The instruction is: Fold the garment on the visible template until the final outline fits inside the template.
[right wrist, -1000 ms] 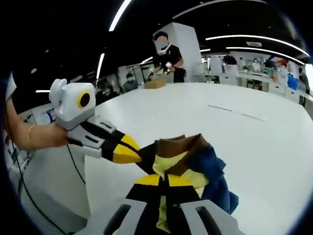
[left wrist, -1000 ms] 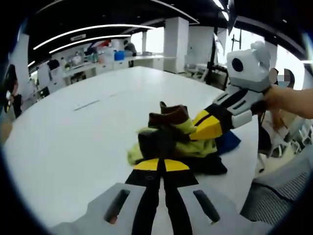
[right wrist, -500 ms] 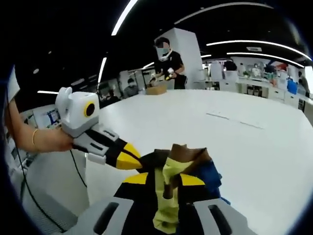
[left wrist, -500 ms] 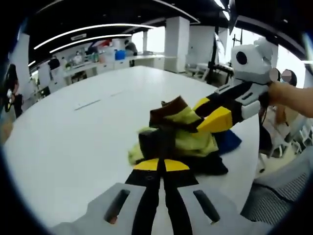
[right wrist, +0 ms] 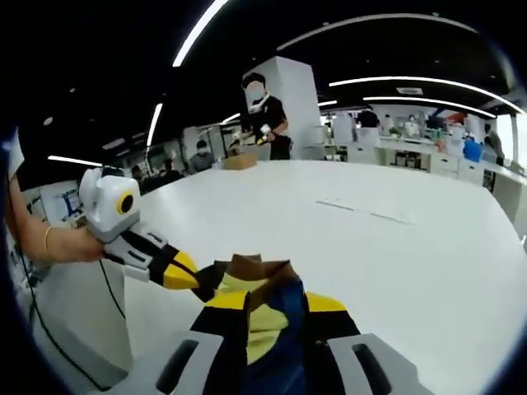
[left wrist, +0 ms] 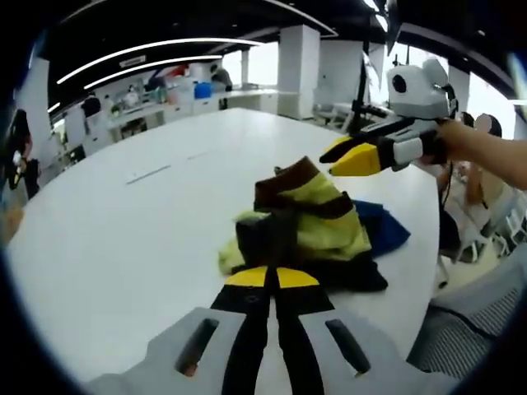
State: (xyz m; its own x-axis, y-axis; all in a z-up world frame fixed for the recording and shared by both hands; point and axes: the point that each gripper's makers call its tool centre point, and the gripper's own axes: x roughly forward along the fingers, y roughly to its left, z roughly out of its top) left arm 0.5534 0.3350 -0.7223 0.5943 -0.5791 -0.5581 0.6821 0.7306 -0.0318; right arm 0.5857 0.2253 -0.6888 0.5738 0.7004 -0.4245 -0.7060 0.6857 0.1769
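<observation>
A crumpled garment (left wrist: 321, 222) of yellow-green, brown, black and blue cloth lies bunched on the white table (left wrist: 123, 247). My left gripper (left wrist: 272, 278) stands shut, its yellow tips pinching the dark near edge of the bundle. In the right gripper view the left gripper (right wrist: 185, 276) meets the garment (right wrist: 247, 284) from the left. My right gripper (left wrist: 342, 158) hovers just above and to the right of the bundle, held by a hand. Its jaws (right wrist: 276, 303) are parted, with cloth showing in the gap beyond them.
The white table (right wrist: 395, 263) stretches far, with thin dark marks (left wrist: 148, 174) on it. Its near edge runs by grey chairs (left wrist: 469, 329). At the far side a person (right wrist: 259, 115) stands by a cardboard box (right wrist: 237, 160).
My right gripper has opened, let go of the cloth and lifted up and away from the bundle. The raised fold has dropped back. My left gripper kept its hold.
</observation>
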